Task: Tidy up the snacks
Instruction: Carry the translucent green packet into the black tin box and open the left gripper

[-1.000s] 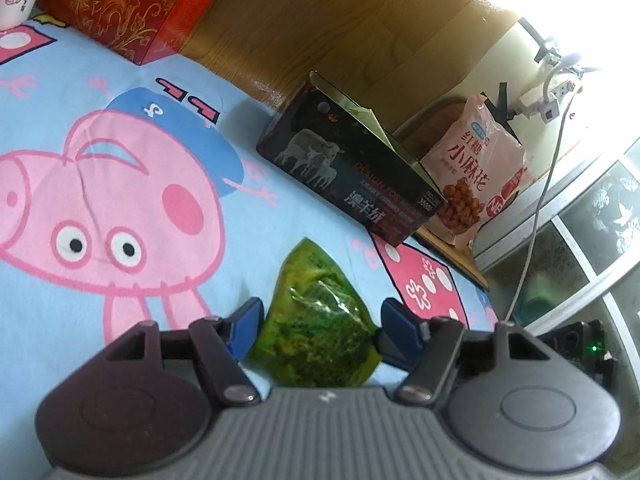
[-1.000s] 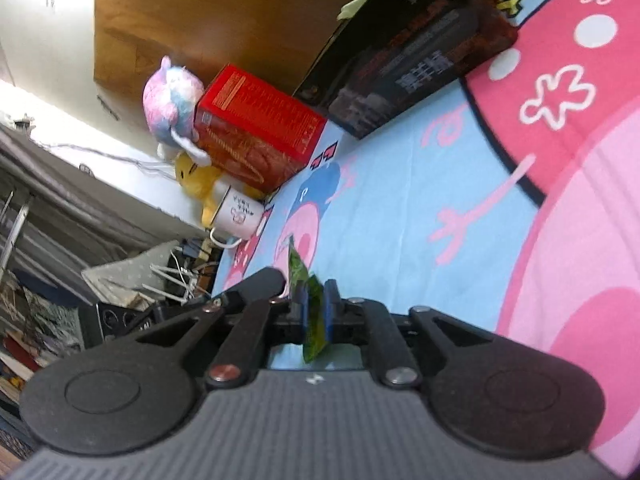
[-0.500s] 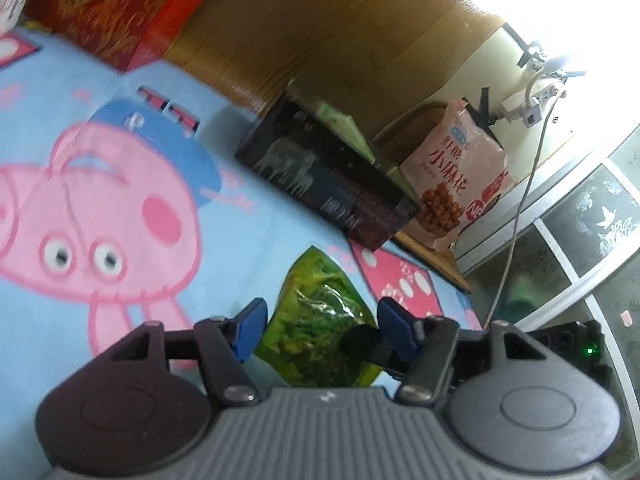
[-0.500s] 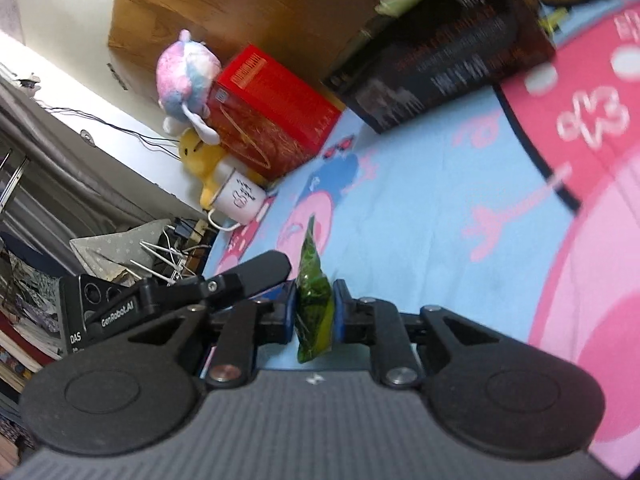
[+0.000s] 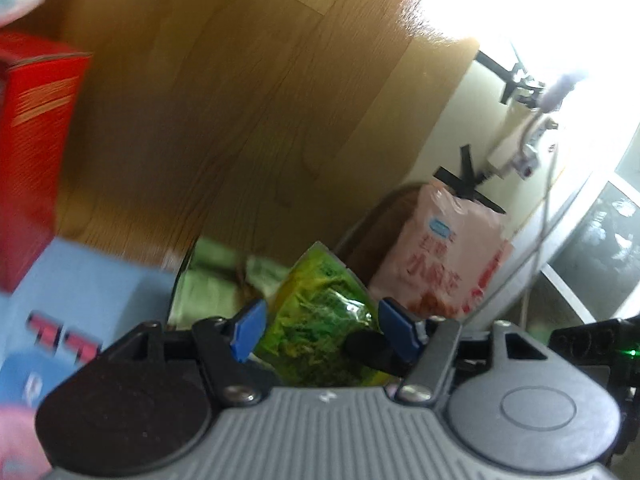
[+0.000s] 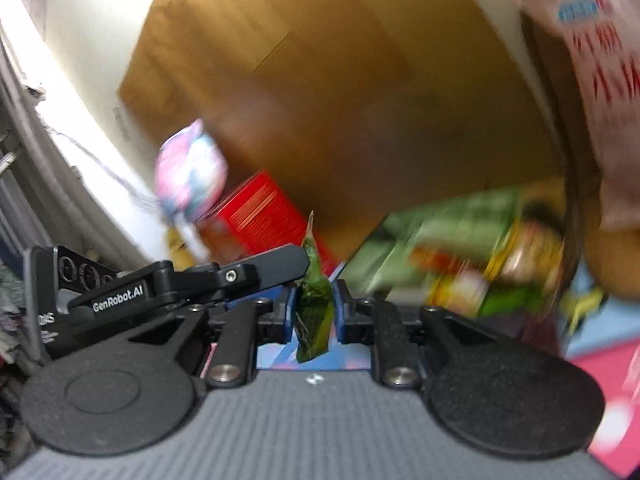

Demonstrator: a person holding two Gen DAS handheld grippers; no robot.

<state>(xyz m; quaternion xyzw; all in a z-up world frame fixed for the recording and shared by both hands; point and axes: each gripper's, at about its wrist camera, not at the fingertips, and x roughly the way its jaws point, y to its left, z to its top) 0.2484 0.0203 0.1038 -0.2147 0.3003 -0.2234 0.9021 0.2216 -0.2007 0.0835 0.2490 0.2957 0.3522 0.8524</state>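
Left gripper (image 5: 320, 326): blue pads spread wide either side of the green snack packet (image 5: 326, 320), not gripping it. Right gripper (image 6: 314, 314): pads pressed together on that packet (image 6: 314, 312), edge-on, lifted clear of the blue cloth (image 5: 80, 276). Likely step: carry it to the open box (image 6: 460, 248) of snacks ahead. Keep the pinch firm, bring it over the opening, then release low. Left view shows the packet's face and the pink bag (image 5: 444, 256) behind; right view alone shows the clamp and the red box (image 6: 256, 216).
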